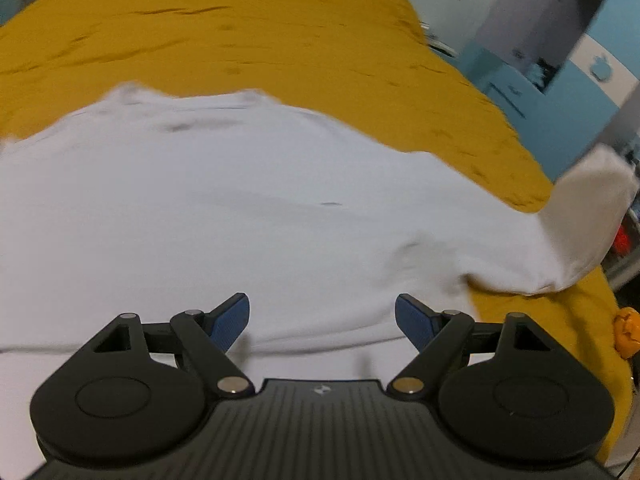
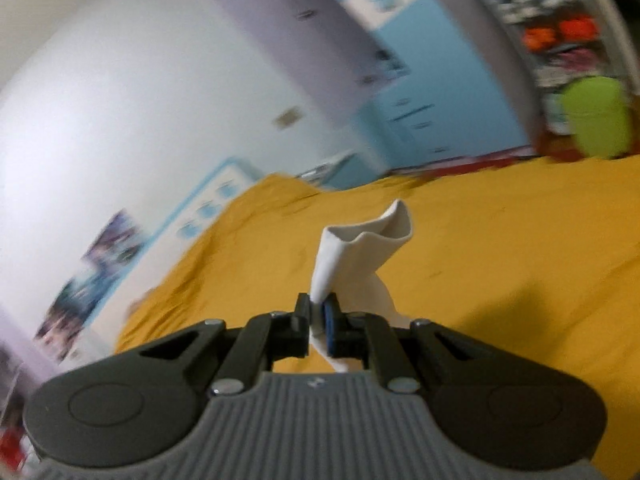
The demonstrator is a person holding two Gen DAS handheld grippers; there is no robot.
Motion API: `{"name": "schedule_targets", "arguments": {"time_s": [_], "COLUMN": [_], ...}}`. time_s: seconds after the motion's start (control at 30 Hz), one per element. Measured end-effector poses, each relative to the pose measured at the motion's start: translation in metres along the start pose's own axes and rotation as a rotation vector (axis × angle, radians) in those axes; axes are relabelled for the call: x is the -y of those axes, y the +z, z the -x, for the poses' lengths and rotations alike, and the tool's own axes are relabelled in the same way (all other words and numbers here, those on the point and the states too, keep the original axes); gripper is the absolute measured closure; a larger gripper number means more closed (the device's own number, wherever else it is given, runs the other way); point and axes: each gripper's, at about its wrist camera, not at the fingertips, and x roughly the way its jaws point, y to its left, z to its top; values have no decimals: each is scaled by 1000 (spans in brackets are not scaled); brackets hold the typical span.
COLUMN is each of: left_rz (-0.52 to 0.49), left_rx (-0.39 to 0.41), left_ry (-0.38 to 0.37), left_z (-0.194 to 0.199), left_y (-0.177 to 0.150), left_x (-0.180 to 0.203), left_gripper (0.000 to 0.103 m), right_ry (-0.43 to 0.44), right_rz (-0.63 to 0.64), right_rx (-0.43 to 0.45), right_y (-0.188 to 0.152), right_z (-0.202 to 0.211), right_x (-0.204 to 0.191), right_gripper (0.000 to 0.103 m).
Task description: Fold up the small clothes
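Observation:
A white shirt (image 1: pixel 240 208) lies spread on a mustard yellow bedspread (image 1: pixel 248 32). My left gripper (image 1: pixel 322 322) is open and empty, its blue pads hovering just above the shirt's near hem. The shirt's right sleeve (image 1: pixel 588 216) is lifted off the bed at the right edge. In the right wrist view my right gripper (image 2: pixel 318 312) is shut on that white sleeve (image 2: pixel 360 248), which stands up from the jaws above the bedspread (image 2: pixel 500 260).
A small orange object (image 1: pixel 626 332) lies at the bed's right edge. Blue and white cabinets (image 2: pixel 432 92) and a white wall (image 2: pixel 120 100) stand beyond the bed. Shelves with a green object (image 2: pixel 596 120) are at the far right.

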Motion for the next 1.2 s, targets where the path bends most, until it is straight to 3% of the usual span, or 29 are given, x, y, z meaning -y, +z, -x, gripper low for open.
{"name": "schedule_targets", "arguments": {"time_s": [0.13, 0.27, 0.4, 0.47, 0.5, 0.57, 0.67, 0.77, 0.93, 1.1, 1.2], "left_rz": [94, 196, 266, 292, 308, 339, 357, 378, 529, 586, 596], "left_rx": [19, 46, 58, 77, 87, 113, 138, 159, 217, 194, 181], "left_ry": [27, 42, 57, 63, 57, 28, 8, -31, -174, -130, -110], "left_z": [31, 49, 59, 63, 64, 67, 67, 65, 53, 26, 15], "left_y": [-12, -28, -40, -43, -45, -49, -51, -46, -41, -32, -30], "left_x": [-61, -113, -149, -160, -165, -174, -180, -182, -191, -195, -198], "left_gripper": [6, 6, 6, 6, 6, 6, 6, 7, 8, 20, 25], "right_ry": [168, 279, 390, 417, 413, 364, 343, 287, 163, 105, 102], "right_rz": [35, 102, 147, 150, 159, 188, 172, 191, 147, 109, 150], "right_rx": [-123, -265, -467, -593, -648, -702, -700, -662, -593, -575, -571], "right_y": [-62, -144, -235, -277, -296, -319, -313, -283, -231, -204, -200], "right_z": [-8, -17, -30, -43, -49, -56, -60, -64, -55, -38, -35], "right_x": [-84, -157, -211, -226, -231, -233, -216, -192, -125, -73, -66], "right_gripper": [101, 101, 96, 82, 64, 60, 60, 58, 47, 47, 47]}}
